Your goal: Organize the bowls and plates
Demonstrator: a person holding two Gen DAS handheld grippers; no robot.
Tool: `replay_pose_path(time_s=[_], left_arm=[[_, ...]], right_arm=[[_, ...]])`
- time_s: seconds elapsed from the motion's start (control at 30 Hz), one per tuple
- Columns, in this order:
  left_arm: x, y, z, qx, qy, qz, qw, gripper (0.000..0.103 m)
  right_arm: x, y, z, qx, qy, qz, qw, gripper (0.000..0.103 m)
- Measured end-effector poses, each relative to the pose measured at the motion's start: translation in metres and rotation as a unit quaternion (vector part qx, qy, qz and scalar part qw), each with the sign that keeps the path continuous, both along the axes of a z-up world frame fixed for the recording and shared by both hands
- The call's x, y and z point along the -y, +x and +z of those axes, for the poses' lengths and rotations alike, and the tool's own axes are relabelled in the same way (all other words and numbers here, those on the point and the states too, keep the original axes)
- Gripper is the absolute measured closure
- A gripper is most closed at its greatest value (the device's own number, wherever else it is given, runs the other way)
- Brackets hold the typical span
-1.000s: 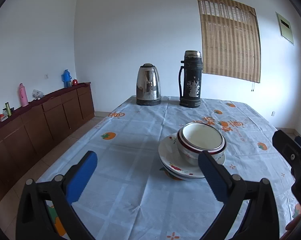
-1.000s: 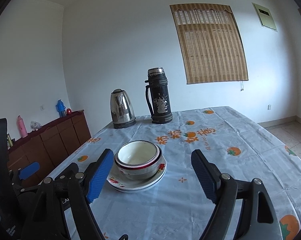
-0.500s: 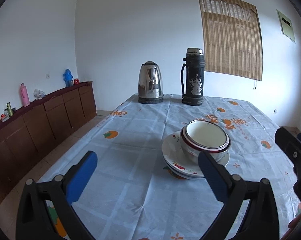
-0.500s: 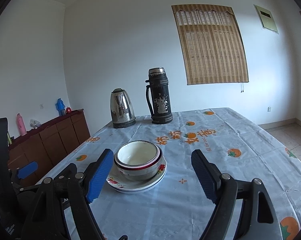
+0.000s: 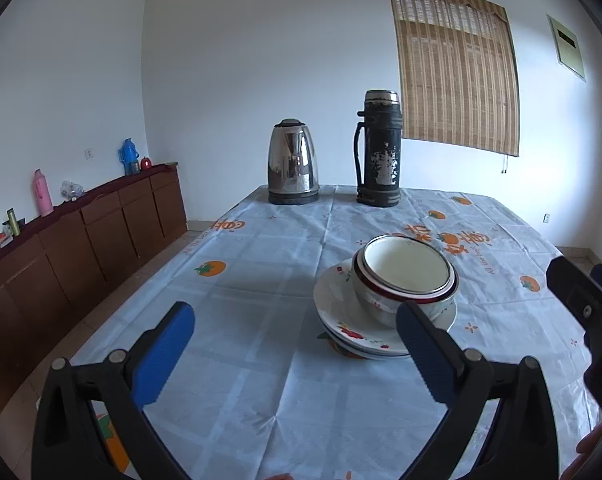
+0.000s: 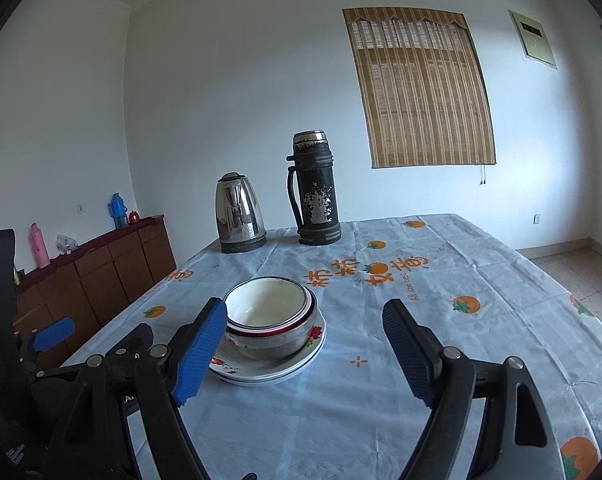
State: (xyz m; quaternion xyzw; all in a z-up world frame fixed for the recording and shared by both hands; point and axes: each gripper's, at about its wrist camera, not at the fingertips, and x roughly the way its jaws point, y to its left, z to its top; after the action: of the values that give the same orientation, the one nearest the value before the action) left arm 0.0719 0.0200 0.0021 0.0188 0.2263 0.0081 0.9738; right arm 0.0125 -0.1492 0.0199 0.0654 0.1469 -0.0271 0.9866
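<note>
**Stacked bowls and plates, both grippers clear**

Nested bowls (image 6: 270,320) sit on stacked plates (image 6: 275,368) mid-table (image 6: 421,380), nearer than the kettle (image 6: 240,213) and flask (image 6: 316,189). Left gripper (image 5: 295,354) and right gripper (image 6: 305,354) hover short of the stack, jaws spread wide, nothing between them.

Ahead of the left gripper (image 5: 295,354), its right finger (image 5: 425,356) covers the near rim of the plates (image 5: 333,300) and the lower side of the nested bowls (image 5: 407,276), so how many dishes are stacked cannot be told. To that gripper's right, the right gripper (image 5: 581,300) is cut off by the picture's edge. Far to the left of both tools, the small items on the sideboard (image 6: 101,272) are too small to identify.
</note>
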Motion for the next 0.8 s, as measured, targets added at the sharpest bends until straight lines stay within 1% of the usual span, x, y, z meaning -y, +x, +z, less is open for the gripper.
replay_pose_path(time_s=[0.37,0.5,0.8], left_arm=[[0.004,0.0019,-0.0006,0.002,0.002,-0.003,1.0,0.0],[0.0052,0.0009,0.0004,0.009,0.002,-0.002,1.0,0.0],[0.0071,-0.0043,0.0026,0.019,0.001,-0.007,0.9998,0.0]], right_arm=[[-0.0006,-0.002,0.002,0.011,0.002,-0.001,1.0,0.021],[0.0002,-0.0036,0.0024,0.015,0.008,0.001,1.0,0.021],[-0.0007,-0.0089,0.0043,0.023,0.003,-0.004,1.0,0.021]])
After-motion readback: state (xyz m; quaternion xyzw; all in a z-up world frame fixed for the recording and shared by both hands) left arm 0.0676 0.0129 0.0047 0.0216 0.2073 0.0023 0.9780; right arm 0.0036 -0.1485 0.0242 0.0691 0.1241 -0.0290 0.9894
